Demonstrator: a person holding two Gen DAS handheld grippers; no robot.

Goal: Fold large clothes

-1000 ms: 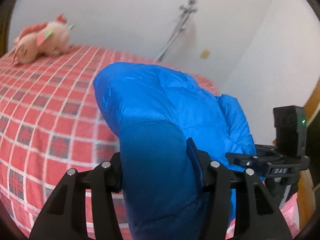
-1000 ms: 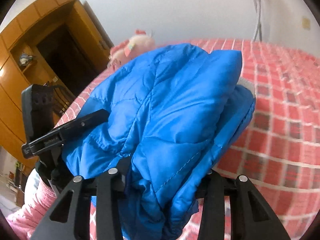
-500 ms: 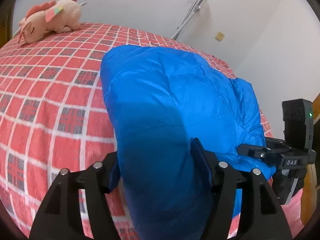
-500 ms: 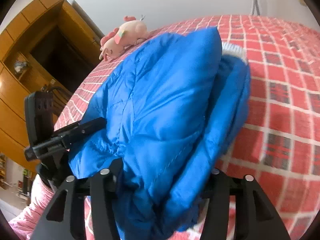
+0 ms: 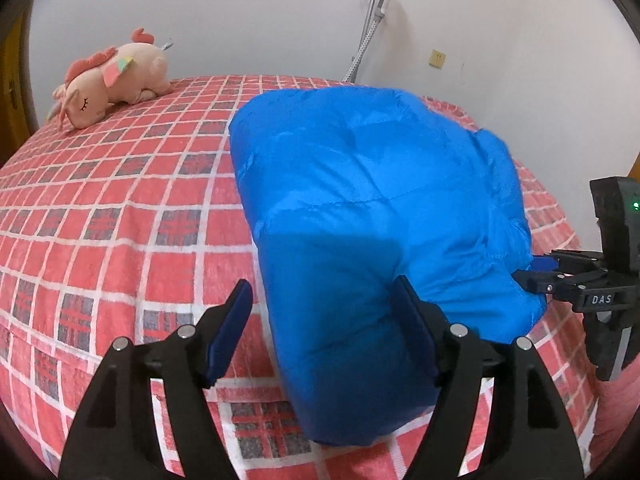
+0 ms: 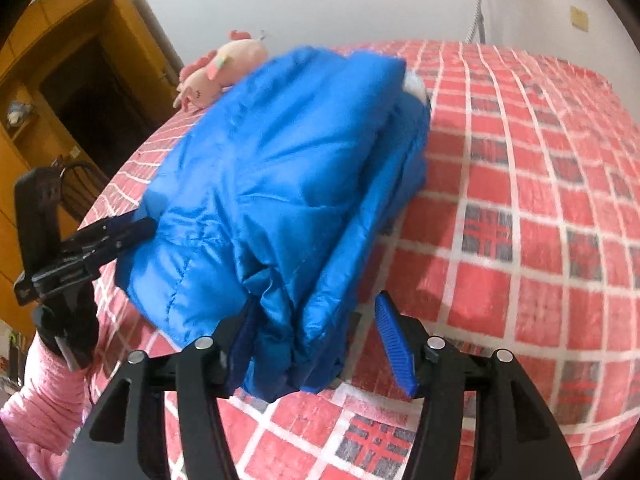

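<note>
— Grippers first: how do they stand?

— Both point steeply down at the near end of the folded blue down jacket (image 5: 372, 216), which lies on the red checked bedspread (image 5: 120, 208). Left gripper (image 5: 324, 332): jaws opening. Its left pad stands clear of the fabric with bedspread showing in the gap; its right pad lies against the jacket's near corner. Nothing is clamped.

— And the right gripper (image 6: 316, 344)?

— Jaws parted. The jacket's layered edge sits between them, resting against the left pad; the right pad stands apart from the cloth. No grip there either. In the right wrist view a pink sleeve (image 6: 44, 408) carries the left gripper at the jacket's far corner.

— Edges?

— The jacket's near end reaches close to the bed's front edge. Its stacked layers show along the right side, with a pale lining (image 6: 414, 86) peeking out at the far corner.

— Room for moving?

— Bare bedspread lies wide to both sides of the jacket. A pink plush toy (image 5: 112, 80) lies well apart by the far wall. A wooden wardrobe (image 6: 60, 80) stands beyond the bed on the left.
</note>
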